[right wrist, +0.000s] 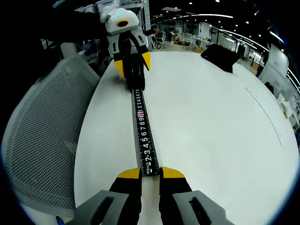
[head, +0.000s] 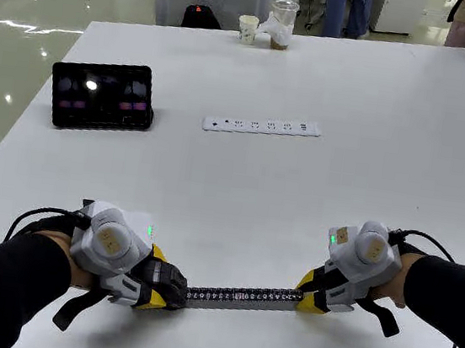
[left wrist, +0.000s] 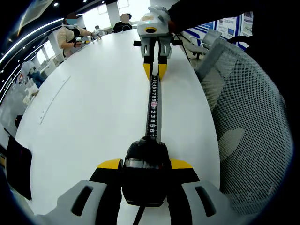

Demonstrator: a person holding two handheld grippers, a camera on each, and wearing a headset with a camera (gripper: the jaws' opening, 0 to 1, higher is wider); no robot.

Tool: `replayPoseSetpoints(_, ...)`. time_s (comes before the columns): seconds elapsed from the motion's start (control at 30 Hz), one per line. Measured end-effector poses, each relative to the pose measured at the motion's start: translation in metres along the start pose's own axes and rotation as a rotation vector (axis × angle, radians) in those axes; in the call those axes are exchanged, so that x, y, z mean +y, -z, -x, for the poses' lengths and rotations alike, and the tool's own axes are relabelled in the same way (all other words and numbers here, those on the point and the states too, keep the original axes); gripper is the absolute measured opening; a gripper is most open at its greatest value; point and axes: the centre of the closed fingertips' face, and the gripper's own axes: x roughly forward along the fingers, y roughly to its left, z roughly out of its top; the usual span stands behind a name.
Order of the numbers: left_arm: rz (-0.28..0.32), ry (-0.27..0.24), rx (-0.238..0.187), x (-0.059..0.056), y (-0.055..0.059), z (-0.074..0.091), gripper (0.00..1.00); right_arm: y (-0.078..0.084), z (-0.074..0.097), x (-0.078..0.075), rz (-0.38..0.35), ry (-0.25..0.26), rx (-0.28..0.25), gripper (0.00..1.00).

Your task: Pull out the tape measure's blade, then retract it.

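Observation:
The black tape measure case (left wrist: 145, 171) sits clamped between the jaws of my left gripper (head: 153, 292) near the table's front edge. Its dark numbered blade (head: 243, 295) runs out flat over the white table (head: 298, 191) to my right gripper (head: 309, 295), which is shut on the blade's tip. In the right gripper view the blade (right wrist: 143, 136) stretches from the yellow-tipped jaws of my right gripper (right wrist: 150, 176) to the case (right wrist: 135, 79) held by the left gripper (right wrist: 132, 65). In the left gripper view the blade (left wrist: 153, 110) leads to the right gripper (left wrist: 155, 70).
A black tablet (head: 102, 95) stands at the table's left; a white power strip (head: 261, 127) lies in the middle. Cups (head: 267, 27) stand at the far edge. A mesh chair (left wrist: 239, 117) is behind the front edge. People sit at the far end (left wrist: 70, 33).

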Motion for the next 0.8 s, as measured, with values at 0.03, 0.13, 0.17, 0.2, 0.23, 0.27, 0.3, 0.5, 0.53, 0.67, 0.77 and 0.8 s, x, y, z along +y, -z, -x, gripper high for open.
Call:
replayPoseSetpoints(0.03, 0.0, 0.0, 0.0, 0.0, 0.0, 0.0, 0.31, 0.0, 0.0, 0.0, 0.0, 0.001, 0.0, 0.1)
replayPoseSetpoints(0.13, -0.001, 0.0, -0.001, 0.0, 0.0, 0.0, 0.31, 0.001, 0.001, 0.0, -0.006, 0.003, -0.005, 0.1)
replayPoseSetpoints(0.17, -0.001, 0.0, -0.001, 0.0, 0.0, 0.0, 0.31, 0.001, 0.001, 0.0, -0.008, 0.003, -0.004, 0.1)
replayPoseSetpoints(0.2, 0.0, 0.0, -0.001, 0.0, 0.0, 0.0, 0.31, 0.002, 0.002, 0.0, -0.008, 0.004, 0.0, 0.1)
replayPoseSetpoints(0.23, 0.0, 0.0, -0.002, 0.0, 0.0, 0.0, 0.31, 0.003, 0.002, 0.0, -0.004, 0.004, 0.002, 0.1)
replayPoseSetpoints(0.27, 0.0, 0.001, 0.0, 0.0, 0.001, 0.0, 0.31, 0.003, 0.002, 0.0, -0.005, 0.004, 0.004, 0.1)
replayPoseSetpoints(0.3, -0.001, 0.002, 0.001, 0.0, 0.001, 0.0, 0.31, 0.004, 0.002, -0.001, -0.001, 0.004, 0.007, 0.1)
replayPoseSetpoints(0.5, 0.0, -0.001, -0.002, 0.0, 0.0, 0.0, 0.31, 0.009, 0.006, -0.002, -0.005, 0.008, 0.007, 0.1)
replayPoseSetpoints(0.53, 0.0, -0.001, -0.003, 0.0, 0.0, 0.0, 0.31, 0.01, 0.006, -0.003, -0.005, 0.009, 0.008, 0.1)
replayPoseSetpoints(0.67, 0.003, 0.0, -0.004, 0.0, 0.0, 0.0, 0.31, 0.012, 0.008, -0.003, -0.008, 0.011, 0.01, 0.1)
replayPoseSetpoints(0.77, 0.002, 0.0, -0.005, -0.001, 0.0, 0.0, 0.31, 0.013, 0.009, -0.003, -0.01, 0.012, 0.008, 0.1)
replayPoseSetpoints(0.8, 0.002, 0.0, -0.005, -0.001, 0.0, 0.0, 0.31, 0.014, 0.009, -0.003, -0.012, 0.012, 0.008, 0.1)
